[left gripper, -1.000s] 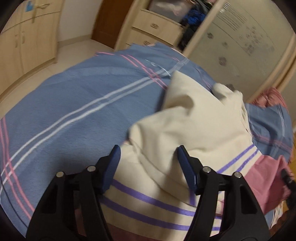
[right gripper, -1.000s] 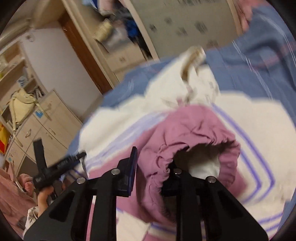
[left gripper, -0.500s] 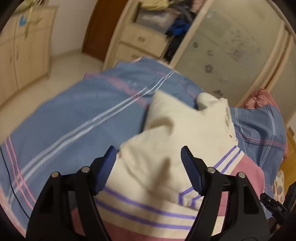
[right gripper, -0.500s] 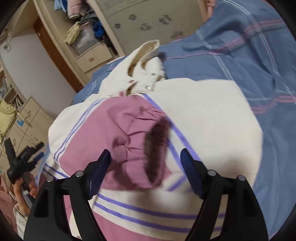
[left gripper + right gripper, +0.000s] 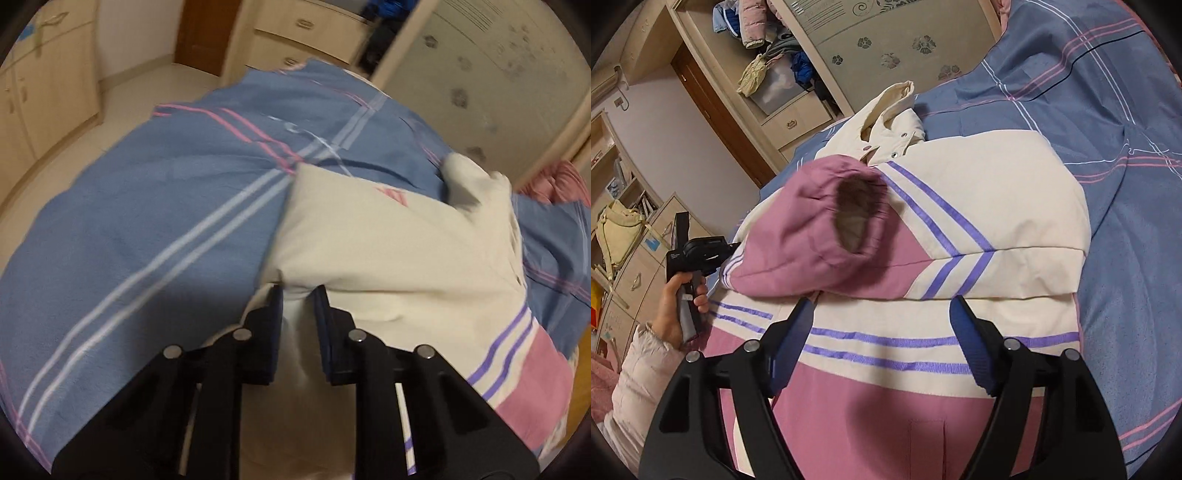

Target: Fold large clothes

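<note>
my left gripper (image 5: 298, 295) is now closing on the jacket (image 5: 388, 254) edge at six o'clock, my right gripper (image 5: 882, 314) has let the pink sleeve (image 5: 812, 236) go, jaws wide, so the next fold can start.

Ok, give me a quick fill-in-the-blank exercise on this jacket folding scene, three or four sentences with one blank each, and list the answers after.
1. The jacket lies on a bedspread whose main colour is ____.
2. The cuff of the sleeve folded across the jacket is ____.
3. The left hand-held gripper is closing on a fold of ____ fabric.
4. The right hand-held gripper has its jaws ____, with nothing pinched between them.

Missing words: blue; pink; cream; open
</note>
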Available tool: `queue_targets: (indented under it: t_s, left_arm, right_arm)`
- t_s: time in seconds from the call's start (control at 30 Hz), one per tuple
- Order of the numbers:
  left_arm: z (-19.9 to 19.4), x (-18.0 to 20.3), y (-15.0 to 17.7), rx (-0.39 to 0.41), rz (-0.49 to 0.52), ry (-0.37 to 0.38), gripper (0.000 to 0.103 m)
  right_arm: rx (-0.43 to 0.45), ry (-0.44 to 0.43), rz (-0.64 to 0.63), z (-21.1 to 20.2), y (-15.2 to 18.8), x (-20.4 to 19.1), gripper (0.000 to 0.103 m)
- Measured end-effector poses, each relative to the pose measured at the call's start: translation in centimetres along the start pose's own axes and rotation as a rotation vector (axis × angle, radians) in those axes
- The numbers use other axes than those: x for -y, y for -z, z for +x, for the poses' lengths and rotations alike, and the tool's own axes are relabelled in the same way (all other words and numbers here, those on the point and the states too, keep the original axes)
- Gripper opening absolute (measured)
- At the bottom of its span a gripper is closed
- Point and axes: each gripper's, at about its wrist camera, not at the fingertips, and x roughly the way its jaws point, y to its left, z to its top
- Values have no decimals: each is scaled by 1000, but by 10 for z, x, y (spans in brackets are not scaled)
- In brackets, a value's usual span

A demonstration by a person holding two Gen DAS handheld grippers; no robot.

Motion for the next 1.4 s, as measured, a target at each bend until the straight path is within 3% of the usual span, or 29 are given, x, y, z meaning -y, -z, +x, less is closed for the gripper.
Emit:
queue_targets:
  t_s: [0.03,0.07,0.13,0.23,0.33,0.47,0.57,0.6,0.7,0.8,0.9,0.93,1.0,1.03,1.1,1.2,1.3,1.37,1.4]
  left_arm:
    - [-7,-3,1,26,-3,-40,20]
    - [-14,-6,3,48,-19,-69,35]
    - [-32,-9,7,89,-54,-16,47]
    - [-59,1,18,142,-21,62,49]
    - [-78,26,34,188,76,130,55]
    - [-75,54,50,139,200,181,61]
    - [-63,61,58,99,224,182,62]
    - [-60,59,61,91,223,177,62]
    - [-51,50,65,78,209,172,63]
    - [-52,49,67,94,204,149,63]
    - [-56,51,66,136,206,118,65]
    - [-55,51,63,150,202,100,68]
    - [-51,50,61,148,195,71,70]
    - [-44,49,60,127,193,60,70]
    - [-35,47,62,97,195,59,70]
    - [-37,51,68,105,229,44,71]
    - [-51,53,71,131,203,95,71]
    - [-64,58,72,159,198,146,71]
    - [-70,64,73,171,214,158,71]
  right_arm:
    - [1,1,-5,0,1,0,76]
    - [3,-2,-5,1,1,0,76]
    - [10,-34,1,2,0,-2,76]
    - [7,-91,12,7,-8,-10,76]
    - [0,-104,9,17,-17,-22,76]
    - [-15,-85,52,45,-35,-25,76]
    - [-73,-91,72,74,-46,-30,74]
    - [-93,-90,45,84,-50,-38,55]
    - [-103,-48,-48,104,-64,-59,23]
    - [-39,-38,-85,114,-87,-71,16]
    - [126,-70,-201,101,-105,-86,16]
    - [129,-42,-221,100,-107,-86,16]
    - [59,-15,-162,107,-109,-73,19]
    - [-15,2,-97,113,-106,-59,32]
    - [-118,59,-9,118,-93,-31,49]
    - [-124,70,26,102,-77,-9,62]
    - [-42,71,54,70,-70,-1,62]
    - [61,104,11,51,-70,-15,52]
    - [122,71,-23,39,-72,-26,50]
